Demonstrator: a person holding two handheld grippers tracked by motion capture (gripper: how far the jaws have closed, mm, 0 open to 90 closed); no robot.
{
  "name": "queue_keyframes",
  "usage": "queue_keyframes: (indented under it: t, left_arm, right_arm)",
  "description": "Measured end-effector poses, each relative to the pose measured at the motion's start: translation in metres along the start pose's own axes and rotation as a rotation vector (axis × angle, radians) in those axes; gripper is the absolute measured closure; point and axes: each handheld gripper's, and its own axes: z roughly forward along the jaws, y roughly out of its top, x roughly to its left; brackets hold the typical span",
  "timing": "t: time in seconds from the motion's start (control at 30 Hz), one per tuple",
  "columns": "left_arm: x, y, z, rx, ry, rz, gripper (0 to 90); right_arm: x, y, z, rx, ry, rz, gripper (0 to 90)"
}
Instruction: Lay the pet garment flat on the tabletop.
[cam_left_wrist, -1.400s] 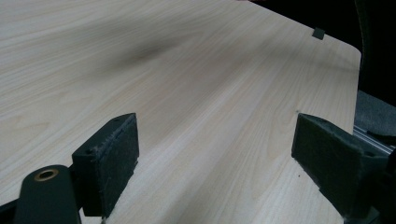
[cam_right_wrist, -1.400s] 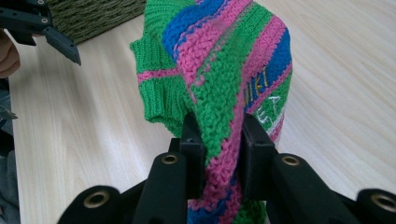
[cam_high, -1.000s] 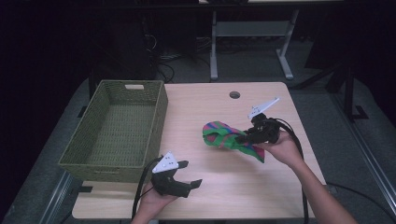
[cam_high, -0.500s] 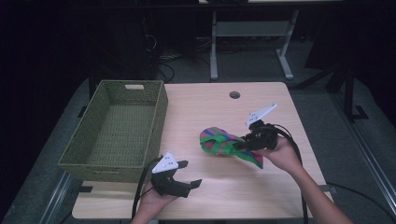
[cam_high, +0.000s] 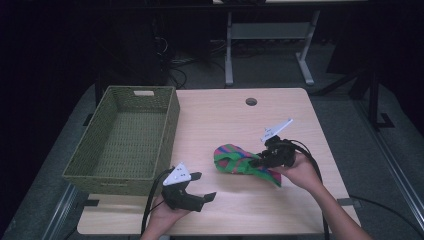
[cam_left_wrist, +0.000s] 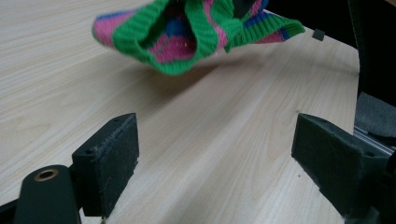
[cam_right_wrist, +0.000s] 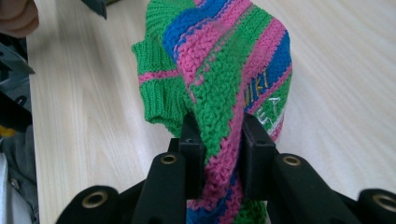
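While my right gripper (cam_right_wrist: 215, 135) pinches the striped knit garment (cam_right_wrist: 224, 70) for carrying, my left gripper (cam_left_wrist: 215, 158) waits wide open to help.

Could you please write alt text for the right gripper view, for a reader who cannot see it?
The right gripper has its two black jaws clamped on a fold of a knitted garment striped green, pink and blue. The knit bunches up above the jaws, over a pale wooden table.

Each tool is black, with a pale three-cornered plate on top and a black cable trailing back: left tool (cam_high: 192, 192), right tool (cam_high: 260, 161). Brass-ringed holes (cam_right_wrist: 168, 159) mark the jaw arms; the forearms are bare.
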Motion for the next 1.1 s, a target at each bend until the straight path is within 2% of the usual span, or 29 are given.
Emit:
queue_keyframes:
  t: [0.23,0.47,0.6,0.83,0.93,1.1]
  left_arm:
    - [0.001,0.000,0.000,0.005,-0.001,0.000,14.6]
    - [0.000,0.000,0.000,0.002,0.001,-0.001,14.6]
    - [0.000,0.000,-0.001,-0.003,-0.001,-0.001,14.7]
    - [-0.001,0.000,0.000,0.001,0.002,0.004,14.6]
    - [-0.001,-0.001,0.001,0.003,0.002,0.002,14.6]
    - [-0.001,0.000,0.000,0.002,0.000,0.002,14.6]
  right_arm:
    - [0.004,-0.005,0.008,0.011,0.011,0.010,73.2]
    - [0.005,-0.011,0.025,0.058,0.017,0.014,72.5]
    - [0.007,-0.013,0.029,0.057,0.021,0.016,71.7]
    - [0.012,-0.018,0.040,0.087,0.026,0.002,67.7]
    - [0.013,-0.020,0.045,0.101,0.016,-0.019,66.7]
    - [0.015,-0.024,0.049,0.103,0.020,-0.004,62.6]
